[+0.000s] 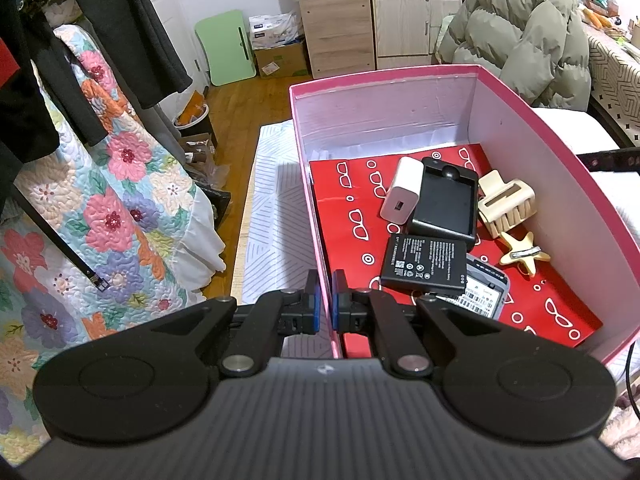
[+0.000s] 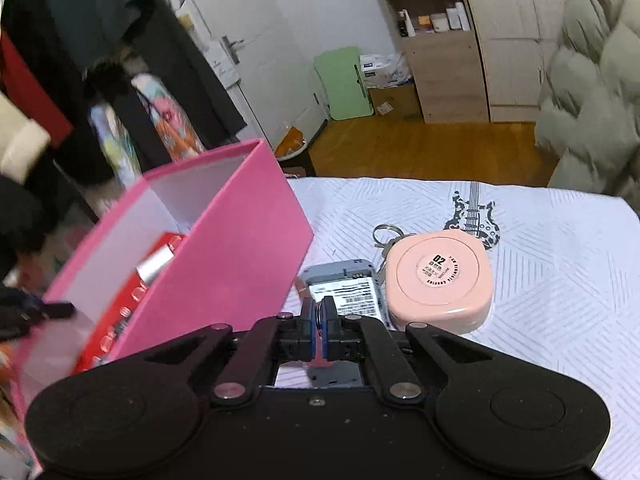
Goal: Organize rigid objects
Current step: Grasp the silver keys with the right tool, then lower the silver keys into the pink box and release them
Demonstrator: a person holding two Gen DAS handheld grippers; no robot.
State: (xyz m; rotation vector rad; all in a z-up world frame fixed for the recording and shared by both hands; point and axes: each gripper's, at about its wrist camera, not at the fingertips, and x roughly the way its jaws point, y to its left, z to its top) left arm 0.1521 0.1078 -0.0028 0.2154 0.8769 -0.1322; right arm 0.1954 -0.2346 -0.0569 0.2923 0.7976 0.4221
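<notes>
My left gripper (image 1: 325,280) is clamped on the near left wall of the pink box (image 1: 532,128), one pad inside and one outside. The box sits on a pale striped cloth (image 1: 272,200). Its floor is lined with red paper printed with white glasses. Lying there, toward the right side, are a white charger block (image 1: 402,194), a black tray-like case (image 1: 444,200), a cream hair claw (image 1: 506,204), a star-shaped clip (image 1: 522,254), a black phone battery (image 1: 424,266) and a grey battery with a barcode label (image 1: 486,290), partly under the black one.

My right gripper (image 2: 319,312) hovers over the cloth (image 2: 560,280) just right of the box (image 2: 224,248). Its pads are pressed together on something small and thin, pinkish below the pads; I cannot tell what it is. Just ahead lie another grey labelled battery (image 2: 352,288), a round-cornered pink case (image 2: 440,280) and a key ring (image 2: 386,234).
</notes>
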